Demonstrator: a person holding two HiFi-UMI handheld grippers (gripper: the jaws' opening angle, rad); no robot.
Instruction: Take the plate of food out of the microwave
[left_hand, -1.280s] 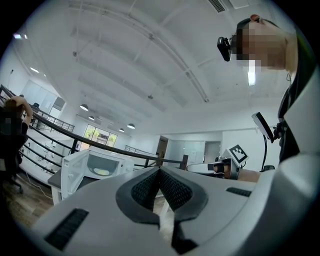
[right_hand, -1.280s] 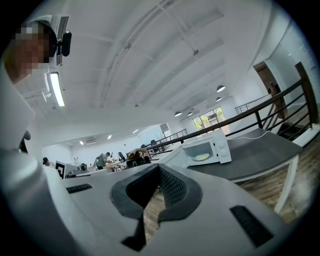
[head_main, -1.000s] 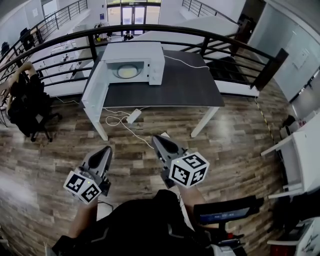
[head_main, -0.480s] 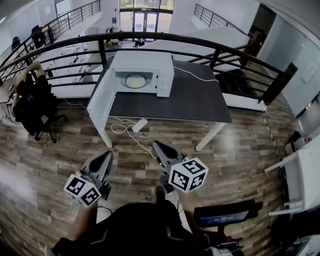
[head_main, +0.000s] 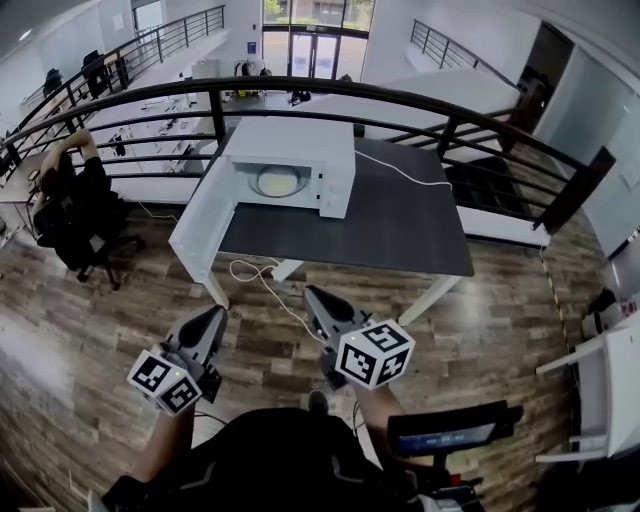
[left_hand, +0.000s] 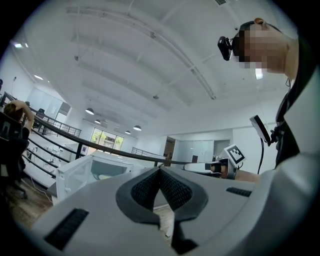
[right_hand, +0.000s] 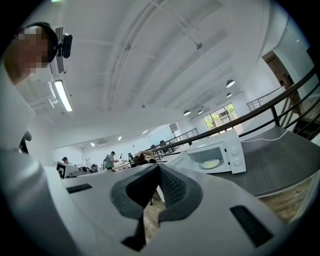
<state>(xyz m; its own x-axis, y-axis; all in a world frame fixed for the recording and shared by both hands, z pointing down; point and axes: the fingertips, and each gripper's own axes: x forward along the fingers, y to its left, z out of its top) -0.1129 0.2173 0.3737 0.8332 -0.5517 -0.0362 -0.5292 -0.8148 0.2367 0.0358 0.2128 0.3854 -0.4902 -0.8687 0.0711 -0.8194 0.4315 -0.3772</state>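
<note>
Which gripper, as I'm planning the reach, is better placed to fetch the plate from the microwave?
Probably right. The right gripper lines up nearer the microwave opening and the plate; the open door juts toward the left gripper. Both are far off, jaws shut.

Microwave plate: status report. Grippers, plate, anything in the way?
Left gripper and right gripper shut, empty, short of table. Plate in microwave, door open. Nothing blocking.

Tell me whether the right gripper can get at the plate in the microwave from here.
Probably not from here: the right gripper hangs shut over the floor, well short of the table. The way looks free, though: the microwave door stands open with the plate showing inside.
</note>
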